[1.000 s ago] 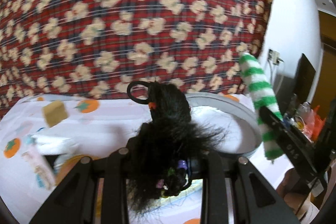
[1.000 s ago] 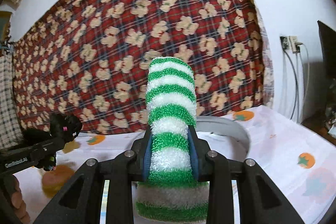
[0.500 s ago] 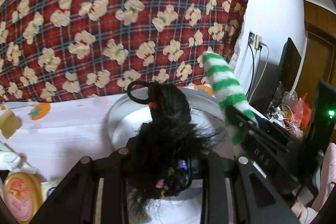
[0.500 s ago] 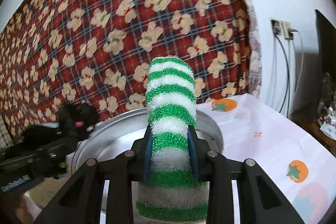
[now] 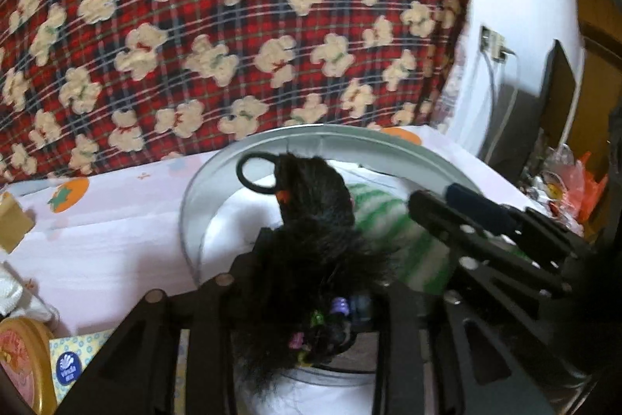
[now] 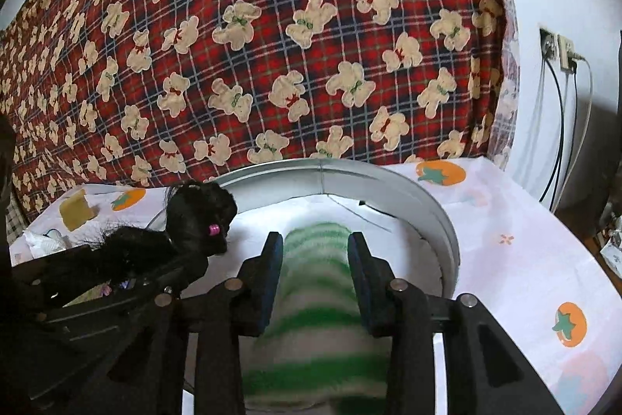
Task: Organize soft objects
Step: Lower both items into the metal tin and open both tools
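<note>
Logo [image 5: 67, 370], perhaps a shell, text unreadable

Soft, even indoor light; my fisheye views bend at dark corners, and the green striped sock [image 6: 315, 302] blurs.

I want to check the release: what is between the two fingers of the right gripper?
In the right wrist view, the green striped sock lies between the right gripper's fingers, over the round metal tin. The jaws stand apart, apparently no longer pinching it.
</note>
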Demonstrator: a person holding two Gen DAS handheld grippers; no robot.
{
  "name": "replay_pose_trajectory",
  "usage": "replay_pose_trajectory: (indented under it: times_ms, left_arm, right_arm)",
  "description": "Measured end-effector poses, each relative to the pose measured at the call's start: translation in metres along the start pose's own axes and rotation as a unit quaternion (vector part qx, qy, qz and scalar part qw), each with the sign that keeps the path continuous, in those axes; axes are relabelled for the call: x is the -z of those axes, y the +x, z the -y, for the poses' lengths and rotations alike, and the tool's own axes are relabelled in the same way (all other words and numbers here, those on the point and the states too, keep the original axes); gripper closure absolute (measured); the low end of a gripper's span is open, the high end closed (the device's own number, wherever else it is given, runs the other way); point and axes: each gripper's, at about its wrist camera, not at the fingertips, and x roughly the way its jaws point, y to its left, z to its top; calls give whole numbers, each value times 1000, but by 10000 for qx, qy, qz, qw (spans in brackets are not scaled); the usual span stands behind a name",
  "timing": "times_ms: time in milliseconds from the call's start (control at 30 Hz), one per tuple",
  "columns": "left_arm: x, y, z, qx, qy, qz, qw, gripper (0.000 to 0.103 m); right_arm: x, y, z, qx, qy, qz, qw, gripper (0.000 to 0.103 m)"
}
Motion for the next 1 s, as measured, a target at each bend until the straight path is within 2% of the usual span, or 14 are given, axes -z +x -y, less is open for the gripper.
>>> replay_pose_trajectory:
  times_ms: [33,100,167,233,267,367,467,567,600,767,1000]
  left_arm:
    - [1,0,-2,-18,-15,-26,10000,63]
    - [1,-3,-4,-88,1,17,10000,46]
    - [1,-10,-7,-243,-40,147,9996,14]
    - [0,-20,-10,-293,-102,354,9989,0]
    - [0,-27,-11,-288,-118,526,9981,0]
    - [1,-43,-13,-361,-93,902,9952,0]
    - [4,-55,-13,-507,-85,1143,9921,0]
    - [6,-66,-16,-620,-69,1408,9881,0]
    - [7,-67,-16,-645,-57,1438,9875,0]
    - [10,-58,-17,-747,-48,1232,9896,0]
    - [22,-81,-30,-861,-141,1353,9870,0]
  right_arm:
    - [0,1,1,30,34,-30,10000,59]
    - [0,-2,4,52,152,19,9999,55]
    - [-1,-10,11,93,339,227,9991,52]
    - [-3,-23,23,127,644,564,9962,33]
    - [-4,-27,27,131,761,702,9945,21]
    - [-4,-42,36,222,1012,1137,9881,20]
    - [-6,-45,36,370,987,1214,9870,20]
    - [-7,-44,32,176,930,1202,9882,20]
    - [-8,-41,27,84,838,1135,9900,20]
    - [-2,-20,11,215,387,609,9972,20]
    - [5,-59,1,497,237,1515,9869,20]
